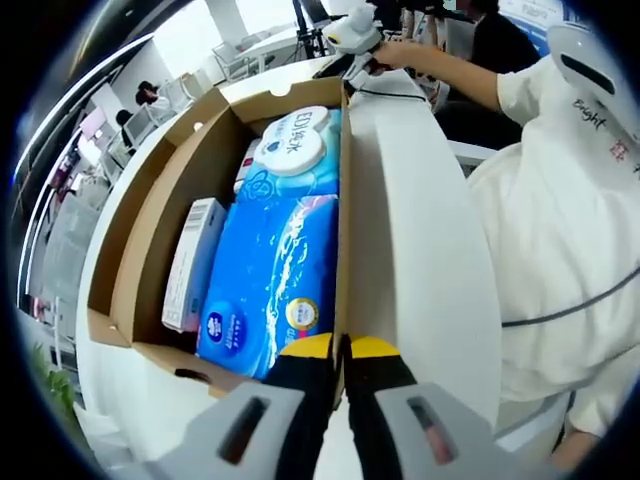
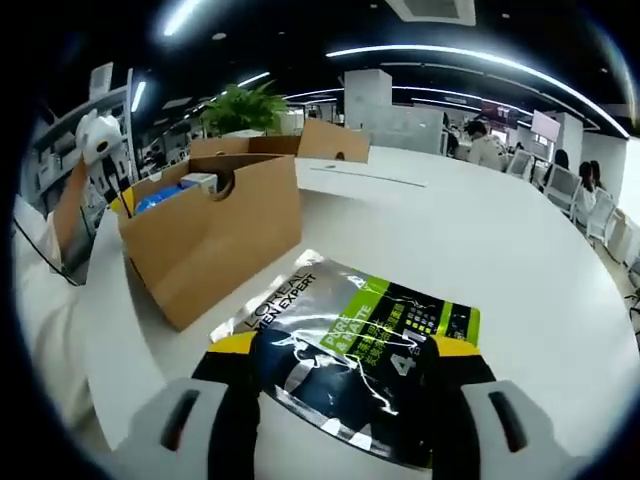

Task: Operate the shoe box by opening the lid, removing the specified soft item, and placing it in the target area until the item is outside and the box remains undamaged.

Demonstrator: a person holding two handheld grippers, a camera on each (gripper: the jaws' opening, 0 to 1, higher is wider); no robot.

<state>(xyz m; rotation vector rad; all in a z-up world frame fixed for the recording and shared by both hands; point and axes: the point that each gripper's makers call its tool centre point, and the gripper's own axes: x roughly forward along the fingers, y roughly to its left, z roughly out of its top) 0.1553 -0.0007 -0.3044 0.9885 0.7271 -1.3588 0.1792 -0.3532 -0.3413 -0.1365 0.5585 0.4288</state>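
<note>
In the left gripper view, an open brown cardboard shoe box (image 1: 160,215) is seen from above on a white table (image 1: 420,260). Its left flap is folded outward. Against the left inner wall a narrow white carton (image 1: 192,262) is stood on edge. Beside it a large blue soft pack (image 1: 272,285) with a wave pattern is laid flat, and beyond that a pale blue wipes pack with a round white lid (image 1: 296,143) is seen. The left gripper (image 1: 341,350), with yellow-tipped black jaws, is closed on the near right wall of the box, the thin cardboard edge being pinched between the jaws. To the right, a person in a white shirt (image 1: 560,220) is seen, with an arm stretched toward the far end of the box.

In the right gripper view, the same box (image 2: 215,230) is seen from the side at the left, with blue contents visible over its rim. A potted green plant (image 2: 245,108) is seen behind it. On the white table (image 2: 480,240), just beside the box, a silver, black and green L'Oreal Men Expert pouch (image 2: 350,340) is laid flat, outside the box. The right gripper (image 2: 345,365) is held over it with its jaws spread wide apart, one at each side of the pouch's near end. Seated people (image 2: 485,145) are seen far right.
</note>
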